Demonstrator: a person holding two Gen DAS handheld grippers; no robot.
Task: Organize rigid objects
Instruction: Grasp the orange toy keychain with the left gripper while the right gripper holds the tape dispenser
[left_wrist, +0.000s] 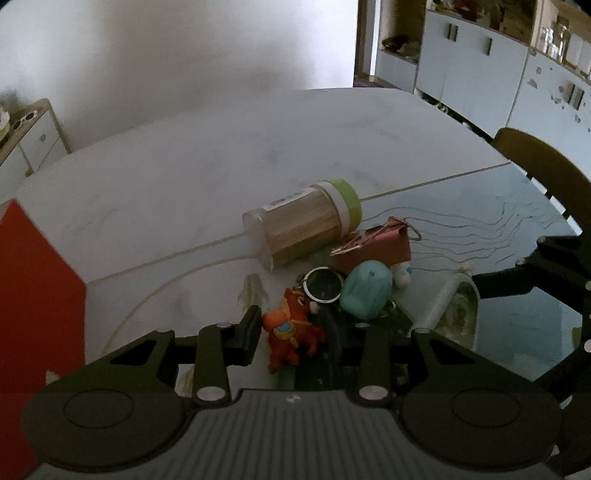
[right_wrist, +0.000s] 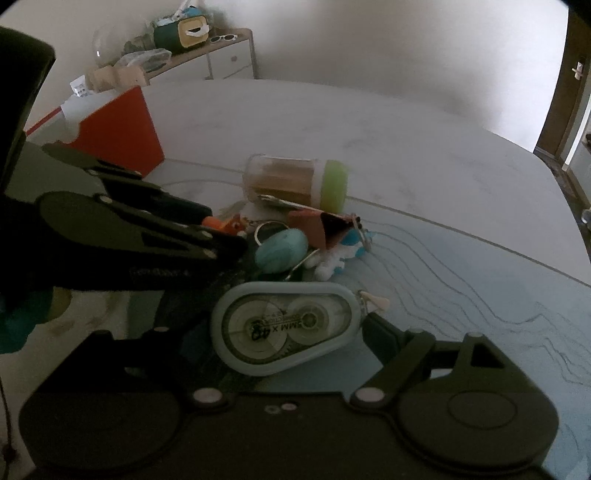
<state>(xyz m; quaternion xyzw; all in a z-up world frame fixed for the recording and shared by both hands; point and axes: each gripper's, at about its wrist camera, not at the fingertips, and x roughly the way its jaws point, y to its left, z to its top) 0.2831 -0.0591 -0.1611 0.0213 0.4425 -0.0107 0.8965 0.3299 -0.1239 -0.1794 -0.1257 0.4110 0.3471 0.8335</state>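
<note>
My left gripper (left_wrist: 291, 332) is shut on an orange toy keychain (left_wrist: 291, 328) at the near edge of a small pile. The right wrist view shows the same grip from the side, with the toy (right_wrist: 227, 223) at the fingertips. My right gripper (right_wrist: 288, 328) is shut on a translucent blue correction tape dispenser (right_wrist: 284, 325). Its right finger (right_wrist: 380, 332) touches the dispenser's end, and the left finger is lost in shadow. In the pile lie a toothpick jar with a green lid (left_wrist: 306, 225), a brown clip pouch (left_wrist: 376, 243), a teal egg-shaped case (left_wrist: 365, 291) and a key ring (left_wrist: 323, 284).
A red box (left_wrist: 37, 295) stands at the left on the white table (left_wrist: 221, 155). A blue patterned mat (right_wrist: 480, 280) covers the table's right part. A white and blue plush toy (right_wrist: 336, 258) lies by the pile. A dark chair back (left_wrist: 543, 166) stands at the right edge.
</note>
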